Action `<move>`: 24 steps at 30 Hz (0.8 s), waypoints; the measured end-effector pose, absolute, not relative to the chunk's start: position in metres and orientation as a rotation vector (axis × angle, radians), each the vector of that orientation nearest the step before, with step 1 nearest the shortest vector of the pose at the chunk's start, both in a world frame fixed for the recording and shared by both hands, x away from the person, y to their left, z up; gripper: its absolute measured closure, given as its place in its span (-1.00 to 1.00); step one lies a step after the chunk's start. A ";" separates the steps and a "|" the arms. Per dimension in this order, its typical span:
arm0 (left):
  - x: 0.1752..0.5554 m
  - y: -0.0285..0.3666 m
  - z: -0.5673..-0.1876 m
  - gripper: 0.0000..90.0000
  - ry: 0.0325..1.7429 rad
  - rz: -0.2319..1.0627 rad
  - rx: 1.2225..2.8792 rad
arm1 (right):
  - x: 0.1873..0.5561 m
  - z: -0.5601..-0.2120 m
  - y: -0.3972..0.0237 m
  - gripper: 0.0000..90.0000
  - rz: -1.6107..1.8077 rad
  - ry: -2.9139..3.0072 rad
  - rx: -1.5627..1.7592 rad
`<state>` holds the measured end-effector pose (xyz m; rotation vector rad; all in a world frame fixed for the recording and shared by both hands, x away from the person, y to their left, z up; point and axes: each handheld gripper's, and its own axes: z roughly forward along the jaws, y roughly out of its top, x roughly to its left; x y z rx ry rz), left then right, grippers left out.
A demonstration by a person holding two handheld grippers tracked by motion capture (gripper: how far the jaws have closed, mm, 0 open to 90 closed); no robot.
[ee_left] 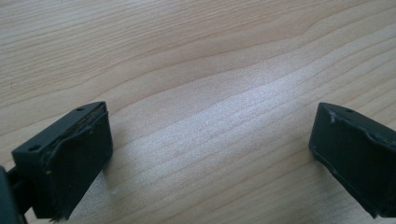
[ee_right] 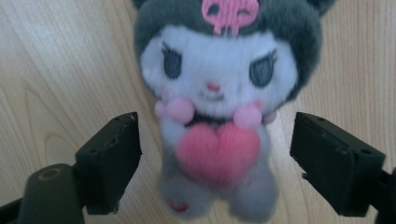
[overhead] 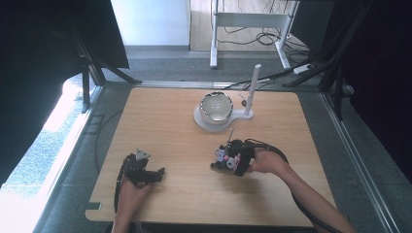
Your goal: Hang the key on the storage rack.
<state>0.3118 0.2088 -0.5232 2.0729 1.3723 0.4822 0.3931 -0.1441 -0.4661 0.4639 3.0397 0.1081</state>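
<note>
Right gripper [ee_right: 215, 158] has its jaws spread wide, one on each side of a plush toy [ee_right: 217, 107] that lies face up on the wooden table [overhead: 165, 126], and neither jaw touches it. The toy is grey and white, hugging a pink heart [ee_right: 217, 151]. From the high view it sits just in front of the right hand [overhead: 265, 162], right of the table's centre. Left gripper [ee_left: 210, 154] is spread too, bare wood between its jaws, low at the near left. Farther back, a bowl [overhead: 216, 108] rests on a white stand [overhead: 243, 115] with an upright post [overhead: 253, 87].
</note>
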 end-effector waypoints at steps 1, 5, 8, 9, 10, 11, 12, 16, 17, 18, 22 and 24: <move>0.312 0.209 -0.523 -1.00 1.372 0.482 2.073 | 0.393 -0.466 -0.142 -0.56 0.098 3.040 0.466; 0.312 0.209 -0.523 -1.00 1.372 0.482 2.073 | 0.397 -0.469 -0.135 -0.47 0.049 3.060 0.457; 0.312 0.209 -0.523 -1.00 1.372 0.482 2.073 | 0.399 -0.473 -0.129 -0.35 -0.012 3.065 0.443; 0.312 0.209 -0.523 -1.00 1.372 0.482 2.073 | 0.400 -0.474 -0.129 -0.31 -0.022 3.070 0.438; 0.312 0.209 -0.523 -1.00 1.372 0.482 2.073 | 0.400 -0.475 -0.128 -0.22 -0.034 3.074 0.435; 0.312 0.209 -0.523 -1.00 1.372 0.482 2.073 | 0.400 -0.478 -0.127 -0.12 -0.067 3.079 0.408; 0.312 0.209 -0.523 -1.00 1.372 0.482 2.073 | 0.400 -0.478 -0.127 -0.12 -0.067 3.079 0.408; 0.312 0.209 -0.523 -1.00 1.372 0.482 2.073 | 0.401 -0.476 -0.127 -0.02 -0.072 3.077 0.400; 0.312 0.209 -0.523 -1.00 1.372 0.482 2.073 | 0.400 -0.475 -0.128 -0.01 -0.066 3.072 0.406; 0.312 0.209 -0.523 -1.00 1.372 0.482 2.073 | 0.400 -0.472 -0.128 0.00 -0.047 3.071 0.402; 0.312 0.209 -0.523 -1.00 1.372 0.482 2.073 | 0.401 -0.456 -0.135 0.01 0.016 3.070 0.413; 0.312 0.209 -0.523 -1.00 1.372 0.482 2.073 | 0.401 -0.451 -0.138 0.01 0.030 3.069 0.418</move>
